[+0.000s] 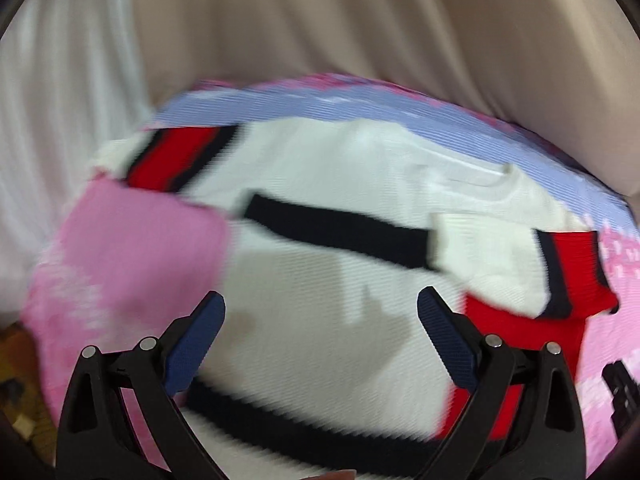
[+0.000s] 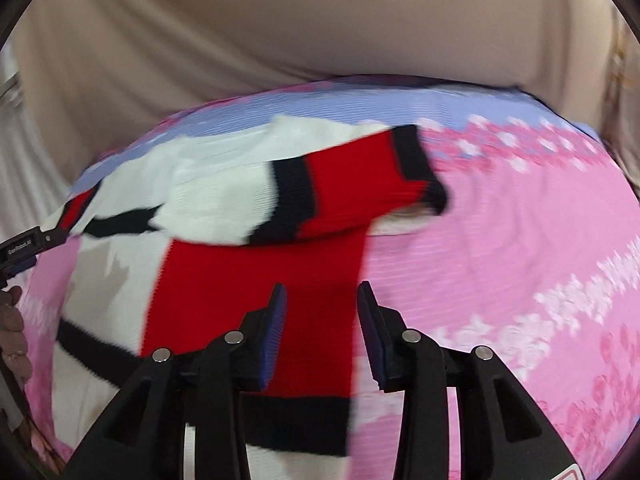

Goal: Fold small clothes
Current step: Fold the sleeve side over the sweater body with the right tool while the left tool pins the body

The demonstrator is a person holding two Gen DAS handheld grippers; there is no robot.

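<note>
Two black two-finger grippers with blue ribbed pads hover over a small white knitted sweater [image 1: 320, 184] with red and black blocks, spread on a pink and lilac floral bedsheet [image 2: 500, 240]. The left gripper [image 1: 320, 312] stands wide apart, holding nothing, white knit directly ahead of it. The right gripper [image 2: 322, 300] is also released, its gap narrower, above the red panel. One red-cuffed sleeve [image 2: 360, 184] already lies folded across the body just ahead of the right tool. Judging by that, folding is midway; next probably calls for pinching the near hem or the other sleeve [image 1: 176, 160], far left of the left tool.
</note>
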